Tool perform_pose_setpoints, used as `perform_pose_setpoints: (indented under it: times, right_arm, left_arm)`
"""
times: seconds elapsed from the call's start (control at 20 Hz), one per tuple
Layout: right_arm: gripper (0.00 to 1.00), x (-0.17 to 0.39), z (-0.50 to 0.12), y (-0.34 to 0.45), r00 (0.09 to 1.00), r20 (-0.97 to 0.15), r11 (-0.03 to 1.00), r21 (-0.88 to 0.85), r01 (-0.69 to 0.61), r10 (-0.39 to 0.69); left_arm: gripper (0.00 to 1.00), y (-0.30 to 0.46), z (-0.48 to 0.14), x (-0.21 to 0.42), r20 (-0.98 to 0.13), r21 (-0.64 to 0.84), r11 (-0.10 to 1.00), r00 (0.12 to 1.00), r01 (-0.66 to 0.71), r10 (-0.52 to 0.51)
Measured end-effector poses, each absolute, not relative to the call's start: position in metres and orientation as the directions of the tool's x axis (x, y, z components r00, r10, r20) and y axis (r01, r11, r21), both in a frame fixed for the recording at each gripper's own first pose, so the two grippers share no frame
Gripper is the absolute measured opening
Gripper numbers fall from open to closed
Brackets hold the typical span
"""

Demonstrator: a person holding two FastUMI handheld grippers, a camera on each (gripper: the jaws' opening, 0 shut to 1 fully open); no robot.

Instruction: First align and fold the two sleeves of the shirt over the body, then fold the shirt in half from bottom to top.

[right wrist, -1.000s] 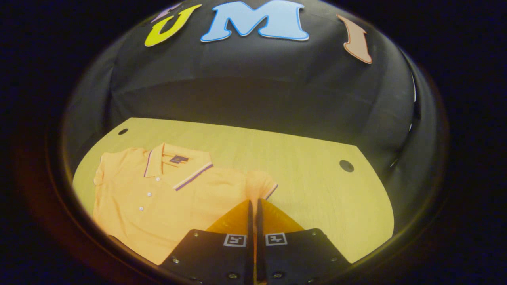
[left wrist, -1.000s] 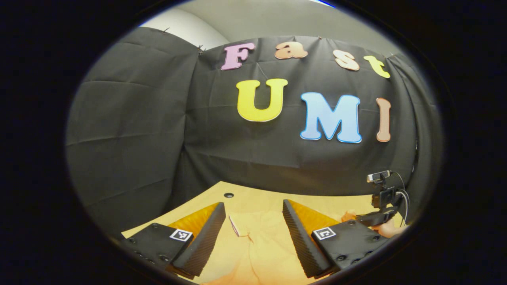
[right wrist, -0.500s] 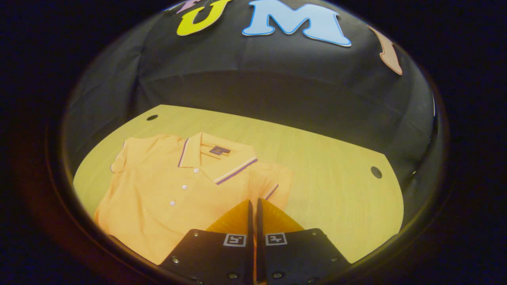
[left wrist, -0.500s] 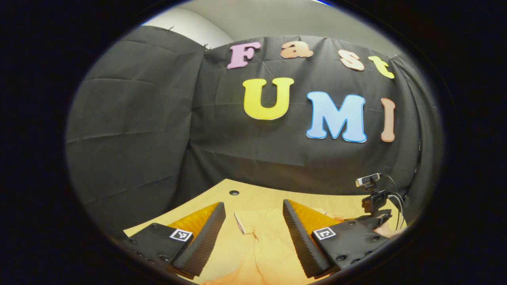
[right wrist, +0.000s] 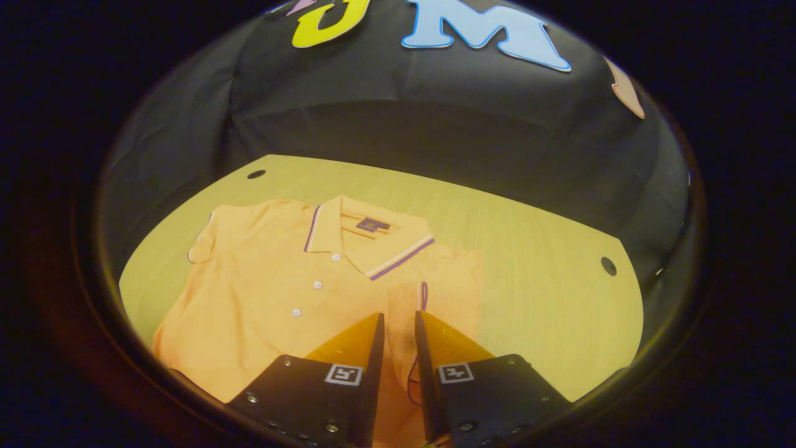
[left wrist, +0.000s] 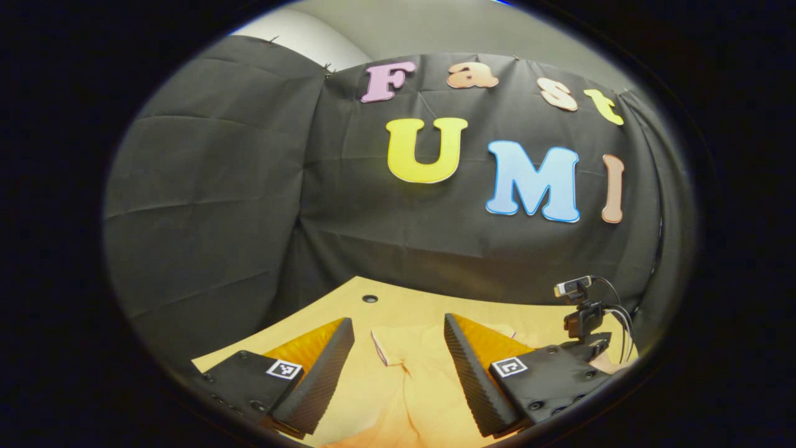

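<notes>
Both grippers' jaws apart; shirt [right wrist: 280, 298] sleeve [right wrist: 407, 311] between right gripper [right wrist: 398, 323] jaws.

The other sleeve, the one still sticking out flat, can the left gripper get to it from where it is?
Probably yes: the left gripper is open with that sleeve lying flat just ahead, nothing between.

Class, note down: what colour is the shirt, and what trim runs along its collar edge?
The shirt is orange; its collar has white-and-purple striped trim, clearest in the right gripper view.
</notes>
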State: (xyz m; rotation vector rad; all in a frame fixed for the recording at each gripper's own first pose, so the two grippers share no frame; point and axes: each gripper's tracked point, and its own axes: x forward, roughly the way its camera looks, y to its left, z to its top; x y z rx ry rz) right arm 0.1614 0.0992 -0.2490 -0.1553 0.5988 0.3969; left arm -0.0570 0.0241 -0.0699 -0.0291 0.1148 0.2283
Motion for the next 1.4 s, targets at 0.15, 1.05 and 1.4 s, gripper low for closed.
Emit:
perform_pose_setpoints:
  times: [0.15,1.05,1.4]
  right_arm:
    - [0.43,0.154,-0.238,0.1,0.769,-0.564,0.923,-0.032,-0.383,0.3]
    - [0.79,0.048,-0.128,0.093,0.9,-0.419,0.992,0.017,-0.126,0.122]
    - [0.79,0.014,-0.098,0.088,0.925,-0.368,0.994,-0.01,-0.111,0.1]
  left_arm:
    - [0.94,0.031,-0.074,-0.048,-0.124,-0.018,0.979,0.972,-0.204,0.2]
    - [0.95,0.09,-0.181,0.11,-0.264,-0.04,0.999,0.965,-0.003,-0.008]
    - [0.95,0.114,-0.24,0.157,-0.338,-0.031,0.998,0.94,-0.054,0.041]
